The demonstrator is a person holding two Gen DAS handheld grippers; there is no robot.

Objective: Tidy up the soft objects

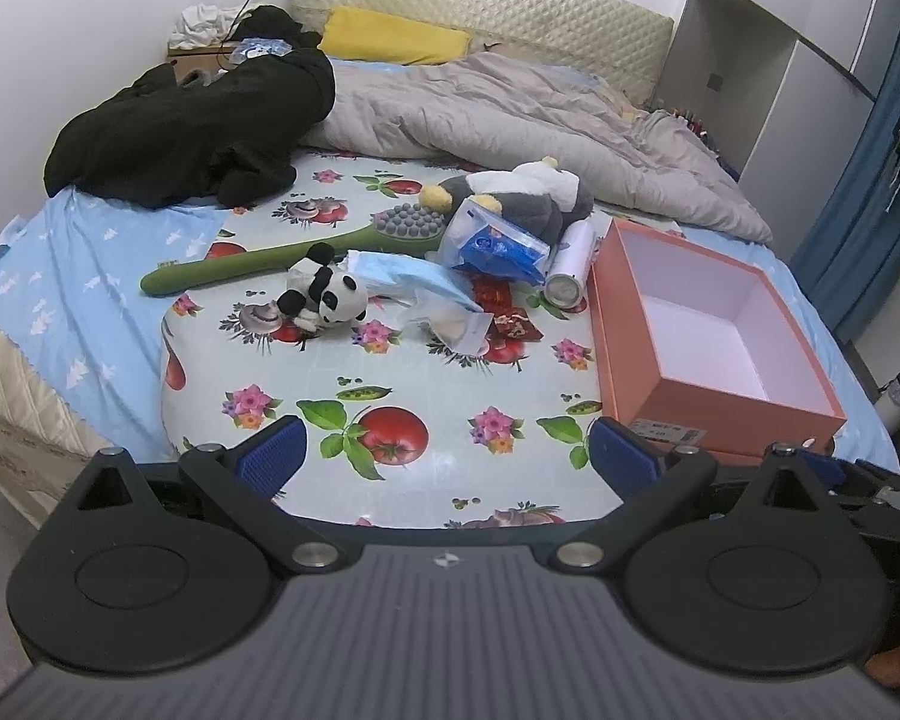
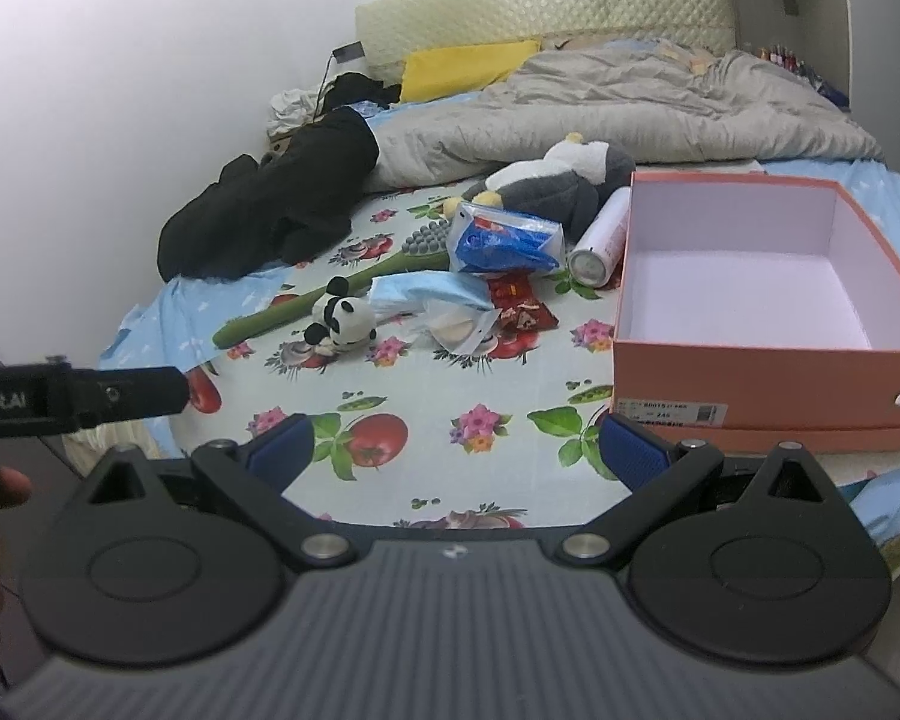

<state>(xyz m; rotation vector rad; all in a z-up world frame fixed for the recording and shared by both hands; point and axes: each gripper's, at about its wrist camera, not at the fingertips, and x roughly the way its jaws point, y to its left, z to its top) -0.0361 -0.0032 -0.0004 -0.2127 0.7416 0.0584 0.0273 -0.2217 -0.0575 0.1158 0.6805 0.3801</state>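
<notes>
— Nearest to the camera, what do you see?
— Both claws, wide open and holding nothing. The left claw [image 1: 444,456] and the right claw [image 2: 456,450] hang over the near edge of the bed, above a cloth with tomatoes and flowers [image 1: 390,372].
— Where are the soft things?
— In a loose pile in the middle of the cloth. A small panda toy [image 1: 324,294] lies in front, just beside a long green brush [image 1: 282,252]. Behind it are a pack of blue masks [image 1: 408,279], a blue and white bag [image 1: 492,243], and a bigger gray and white plush toy [image 1: 528,192]. A white can [image 1: 570,270] lies on its side between the pile and the box.
— And the box?
— The orange box [image 2: 756,384] stands open at the right, with nothing inside, close to the right claw.
— What is further back?
— A black garment [image 1: 210,120], a gray quilt [image 1: 510,120] and a yellow pillow [image 1: 390,36].
</notes>
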